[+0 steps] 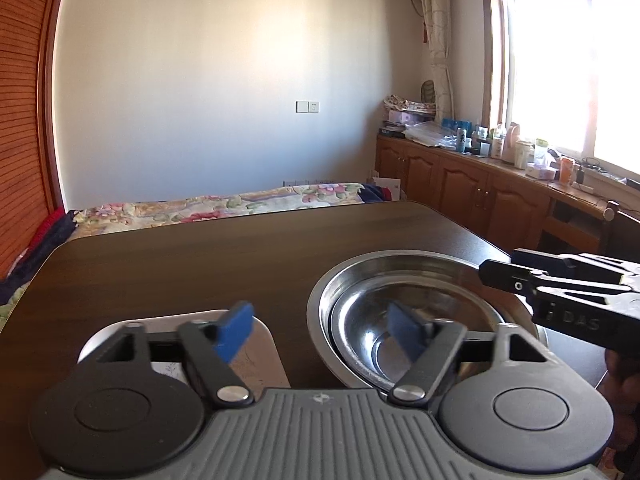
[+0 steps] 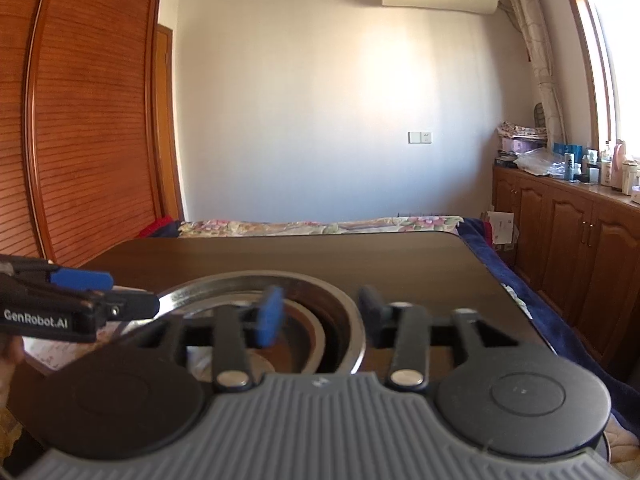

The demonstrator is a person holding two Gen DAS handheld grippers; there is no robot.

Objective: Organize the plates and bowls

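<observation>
Steel bowls (image 1: 420, 320) below both grippers, jaws apart, level.

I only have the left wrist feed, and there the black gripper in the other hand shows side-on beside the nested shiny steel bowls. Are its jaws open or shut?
Observer: Open. In the right wrist view the right gripper has its blue-padded fingers spread apart, holding nothing.
Operator: Where do they sit against the bowls?
Observer: They appear to straddle the right rim of the wide stainless steel dish: one finger over its inside, the other outside, over the dark wooden table.
</observation>
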